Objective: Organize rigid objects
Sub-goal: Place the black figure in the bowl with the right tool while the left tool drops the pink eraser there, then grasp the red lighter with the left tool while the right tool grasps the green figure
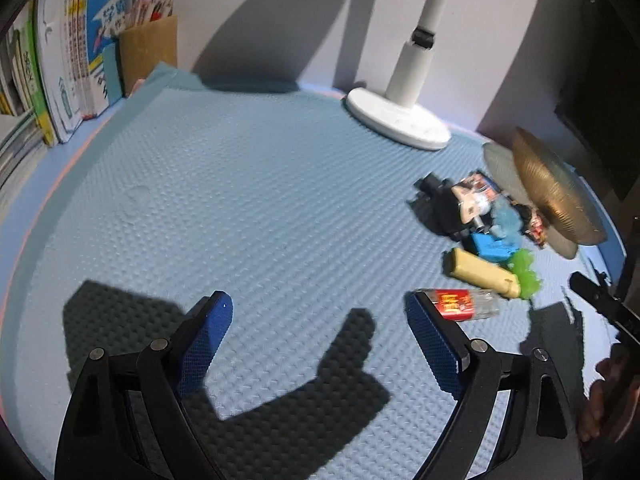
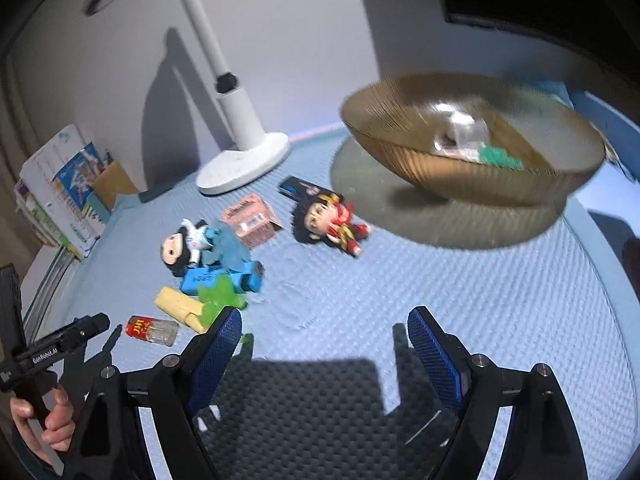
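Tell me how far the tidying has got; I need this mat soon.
Barely started. The ribbed bowl already holds a few small items. Nothing is in hand: the left claw and right claw are both open. Still loose on the mat: the red-dressed doll, black-haired figure, pink box, blue case, yellow bar and red-labelled clear box.

You get hard, bright light from above and behind, throwing crisp black gripper shadows across the blue mat. The lamp casts a tall shadow up the wall. Your right view smears the bowl with motion blur. Fisheye bending and dark vignetting swallow the edges.
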Available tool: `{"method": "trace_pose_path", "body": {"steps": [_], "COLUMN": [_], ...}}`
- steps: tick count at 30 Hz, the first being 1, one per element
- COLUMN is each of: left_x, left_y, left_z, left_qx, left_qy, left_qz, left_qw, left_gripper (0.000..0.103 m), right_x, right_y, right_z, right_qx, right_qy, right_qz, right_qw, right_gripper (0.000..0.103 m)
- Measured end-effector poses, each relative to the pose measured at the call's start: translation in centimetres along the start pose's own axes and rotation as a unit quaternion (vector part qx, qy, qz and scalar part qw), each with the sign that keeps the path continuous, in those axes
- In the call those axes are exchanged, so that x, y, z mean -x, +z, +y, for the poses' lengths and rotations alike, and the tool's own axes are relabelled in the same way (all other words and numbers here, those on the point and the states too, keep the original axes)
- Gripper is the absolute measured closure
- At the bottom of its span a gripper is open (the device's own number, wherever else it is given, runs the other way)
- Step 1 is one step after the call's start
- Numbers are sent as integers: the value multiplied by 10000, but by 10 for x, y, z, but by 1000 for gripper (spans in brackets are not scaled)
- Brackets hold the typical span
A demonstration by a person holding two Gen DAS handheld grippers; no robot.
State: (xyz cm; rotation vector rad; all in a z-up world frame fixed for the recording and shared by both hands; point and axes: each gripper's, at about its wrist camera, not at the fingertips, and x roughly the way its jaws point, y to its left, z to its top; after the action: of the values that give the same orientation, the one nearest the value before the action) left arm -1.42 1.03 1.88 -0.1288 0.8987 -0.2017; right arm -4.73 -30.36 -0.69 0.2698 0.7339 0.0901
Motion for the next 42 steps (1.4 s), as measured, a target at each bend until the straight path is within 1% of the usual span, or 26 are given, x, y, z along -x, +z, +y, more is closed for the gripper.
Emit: {"method": "trace_pose_path", "body": {"steps": [1, 3, 8, 11, 13, 16, 18, 24, 25, 27, 29, 30, 31, 32, 33, 34, 35, 36, 37, 38, 41, 42], "left_x": [0, -4, -4, -3, -3, -3, -2, -4, -5, -6, -4, -3, -2, -1, -2, -4, -8, -11, -14, -19, -30, -34], "left_y": [-2, -1, -3, -4, -4, -6, -7, -8, -8, -8, -7, -7, -7, -6, -5, -4, -2, -1, 1, 3, 6, 7], "left_z": [0, -3, -10, -15, -16, -20, -21, -22, -22, -27, -36, -43, -49, -57, -62, -67, -71, -74, -76, -79, -87, -91], "left_qx": [-26, -79, -237, -401, -518, -643, -696, -687, -702, -859, -1236, -1512, -1781, -2110, -2338, -2568, -2769, -2895, -2999, -3134, -3338, -3377], "left_qy": [28, -60, -118, -103, -118, -5, -13, -97, -125, -207, -429, -407, -334, -253, -241, -243, -251, -284, -321, -384, -586, -697], "left_qz": [-38, 74, 78, 69, 65, 33, 25, 133, 173, 278, 414, 424, 405, 397, 417, 443, 474, 516, 551, 594, 685, 734], "left_qw": [10000, 9999, 9996, 9991, 9986, 9979, 9976, 9975, 9973, 9957, 9905, 9868, 9826, 9763, 9711, 9651, 9594, 9554, 9518, 9470, 9383, 9358], "left_gripper": [15, 15, 15, 15, 15, 15, 15, 15, 15, 15, 15, 15, 15, 15, 15, 15, 15, 16, 19, 20, 23, 27], "right_x": [-2, -5, -2, 1, 2, -8, -14, -16, -16, -16, -21, -24, -27, -30, -35, -39, -44, -47, -47, -47, -52, -54], "right_y": [-1, -1, 0, 0, -1, -1, -3, -3, -4, -3, -2, -1, 0, 1, 1, 1, 0, 1, 3, 6, 13, 15], "right_z": [0, -3, -6, 0, 7, 21, 26, 28, 29, 36, 44, 50, 56, 61, 65, 68, 70, 71, 71, 71, 69, 71], "right_qx": [20, -50, -135, 46, 231, 561, 692, 775, 792, 892, 946, 992, 1097, 1189, 1285, 1379, 1466, 1509, 1514, 1466, 1276, 1298], "right_qy": [60, 105, 192, 173, 168, 144, 113, 214, 217, 202, 406, 416, 328, 246, 170, 79, -28, -98, -92, -9, 154, 141], "right_qz": [44, 118, 43, -31, -2, 227, 369, 450, 467, 534, 760, 868, 915, 948, 989, 1013, 1045, 1057, 1022, 992, 1037, 1048], "right_qw": [10000, 9999, 9997, 9998, 9996, 9981, 9969, 9958, 9955, 9944, 9918, 9904, 9892, 9881, 9866, 9852, 9837, 9828, 9831, 9842, 9863, 9859], "right_gripper": [19, 19, 19, 19, 19, 19, 19, 19, 20, 29, 37, 38, 39, 40, 43, 49, 53, 53, 54, 55, 55, 55]}}
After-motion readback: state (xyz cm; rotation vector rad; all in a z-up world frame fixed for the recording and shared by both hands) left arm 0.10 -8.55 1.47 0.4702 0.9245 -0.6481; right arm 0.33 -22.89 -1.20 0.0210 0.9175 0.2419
